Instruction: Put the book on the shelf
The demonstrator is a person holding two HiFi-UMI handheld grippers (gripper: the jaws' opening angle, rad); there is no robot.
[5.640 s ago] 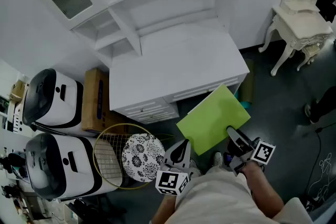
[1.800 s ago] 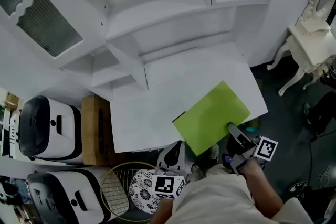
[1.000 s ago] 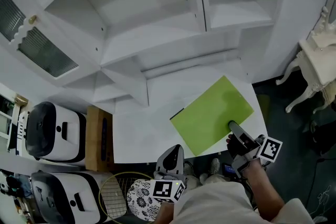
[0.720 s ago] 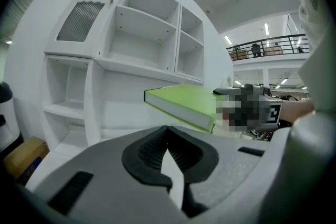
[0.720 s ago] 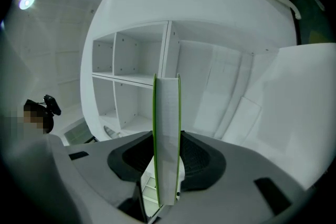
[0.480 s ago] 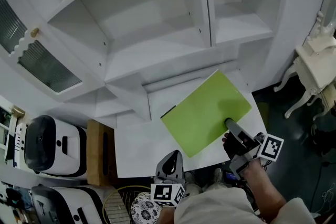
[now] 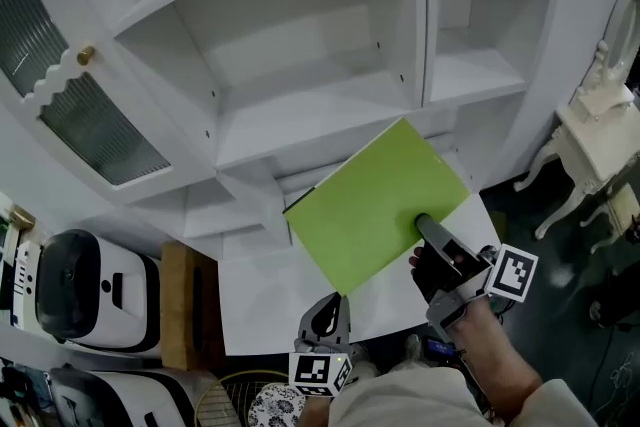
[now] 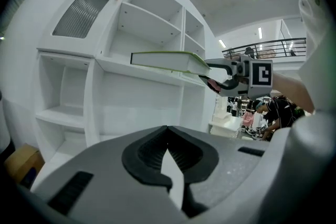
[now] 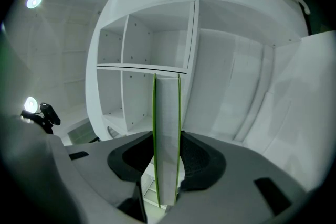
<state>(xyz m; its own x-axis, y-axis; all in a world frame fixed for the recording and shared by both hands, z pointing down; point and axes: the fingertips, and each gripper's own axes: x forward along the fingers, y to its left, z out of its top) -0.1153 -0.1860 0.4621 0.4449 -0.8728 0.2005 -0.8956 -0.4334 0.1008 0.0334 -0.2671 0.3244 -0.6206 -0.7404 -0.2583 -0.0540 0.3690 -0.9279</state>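
The green book [image 7: 375,200] hangs flat in the air in front of the white shelf unit [image 7: 330,110], over the counter top [image 7: 270,285] below it. My right gripper [image 7: 425,223] is shut on the book's near right corner. In the right gripper view the book [image 9: 166,113] stands on edge between the pads, pointing at the open shelf compartments [image 9: 142,67]. My left gripper [image 7: 328,307] stays low near my body, jaws together and holding nothing. From the left gripper [image 8: 168,134] view, the book [image 8: 165,60] and the right gripper [image 8: 218,75] show level with a shelf board.
A glass-fronted cabinet door [image 7: 85,110] with a brass knob stands open at the left. A white dressing table [image 7: 595,125] is at the right. Lower left are a white and black appliance [image 7: 70,290], a cardboard box [image 7: 175,305] and a wire racket [image 7: 235,393].
The right gripper has raised the book from just over the counter up and left toward the shelf opening. The head view has tilted up. The left gripper has stayed low.
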